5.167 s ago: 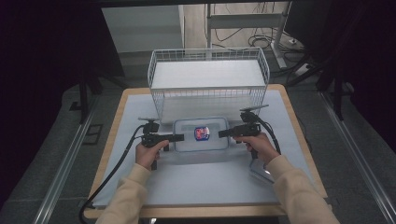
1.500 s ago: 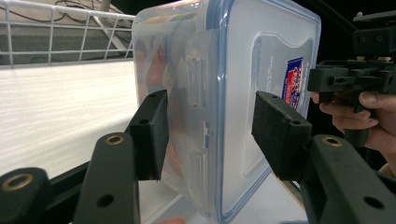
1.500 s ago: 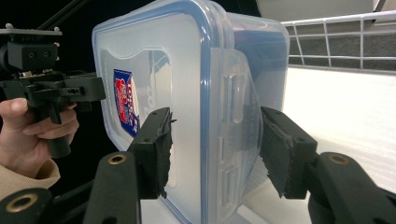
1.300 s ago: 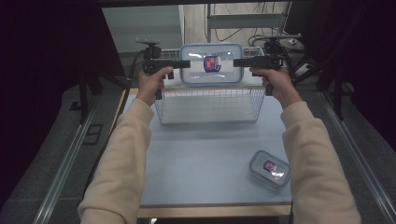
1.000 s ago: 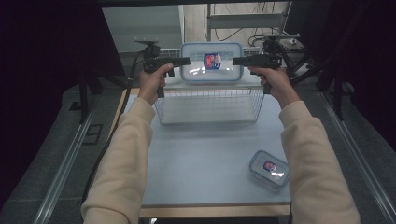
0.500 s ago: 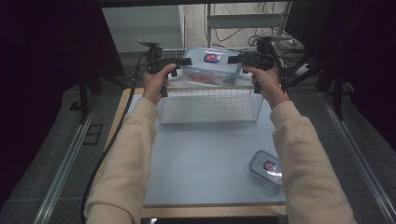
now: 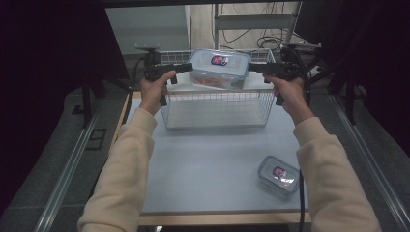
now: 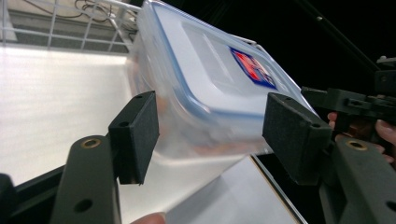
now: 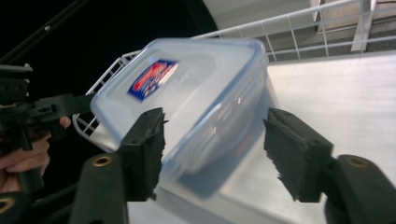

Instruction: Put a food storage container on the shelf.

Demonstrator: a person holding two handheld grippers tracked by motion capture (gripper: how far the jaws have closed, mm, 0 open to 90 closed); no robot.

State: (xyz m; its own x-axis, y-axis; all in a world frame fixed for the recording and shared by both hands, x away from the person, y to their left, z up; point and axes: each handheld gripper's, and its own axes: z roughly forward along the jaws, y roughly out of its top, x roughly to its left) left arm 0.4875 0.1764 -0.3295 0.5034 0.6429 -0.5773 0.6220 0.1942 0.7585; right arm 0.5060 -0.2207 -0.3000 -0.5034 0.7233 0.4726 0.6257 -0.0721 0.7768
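Your left tongs (image 7: 189, 68), jaws just opening, and right tongs (image 7: 253, 66), jaws just closing a little, both bracket the lidded container (image 7: 218, 67) without pressing it, letting it tip loose over the wire basket (image 7: 217, 104) at the surface's far edge.

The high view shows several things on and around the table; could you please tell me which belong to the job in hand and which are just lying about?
In the job:
- large lidded container, tilted over the basket
- wire basket
- left gripper and right gripper, one at each end of the container, pads off it

Lying about:
- small lidded container, near the table's front right corner
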